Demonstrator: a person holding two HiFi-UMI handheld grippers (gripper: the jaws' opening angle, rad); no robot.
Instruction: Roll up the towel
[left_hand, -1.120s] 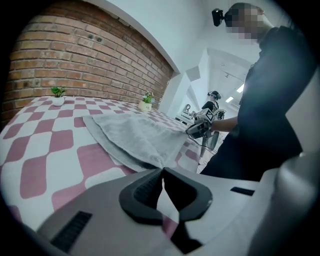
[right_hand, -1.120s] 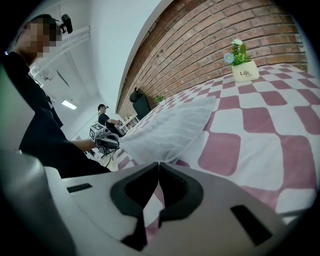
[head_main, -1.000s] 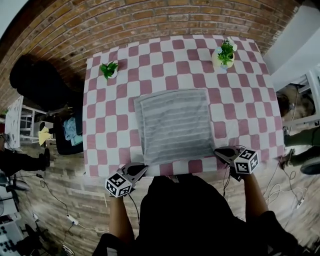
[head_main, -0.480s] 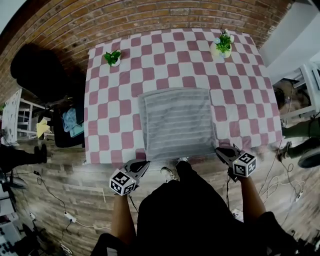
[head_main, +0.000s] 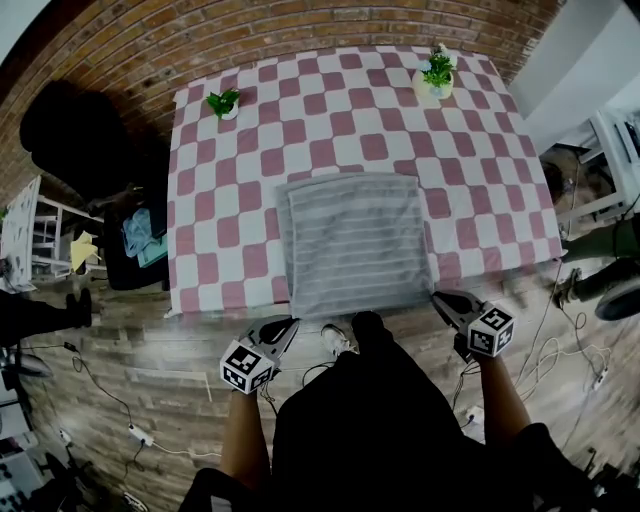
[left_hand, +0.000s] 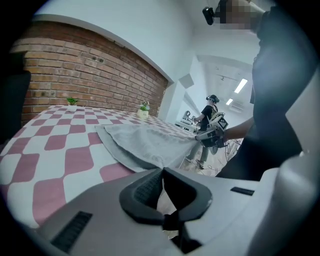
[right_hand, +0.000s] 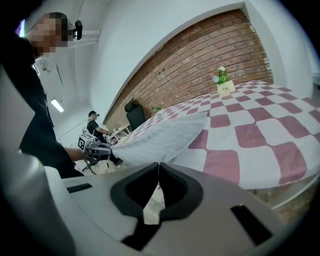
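the grey striped towel (head_main: 352, 240) is being held spread out at the middle of the near edge of the checked table (head_main: 230, 180), with its near hem reaching that edge. its near left corner is being pinched in the closed left gripper (head_main: 290, 323), and its near right corner is being clamped in the closed right gripper (head_main: 436, 296).

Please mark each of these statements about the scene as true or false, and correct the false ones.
1. The towel is already rolled up. False: it lies spread out, not rolled.
2. The left gripper and the right gripper are each shut on a near corner of the towel. True.
3. The tablecloth is plain blue. False: it has pink and white checks.
4. Two small potted plants stand near the table's far edge. True.
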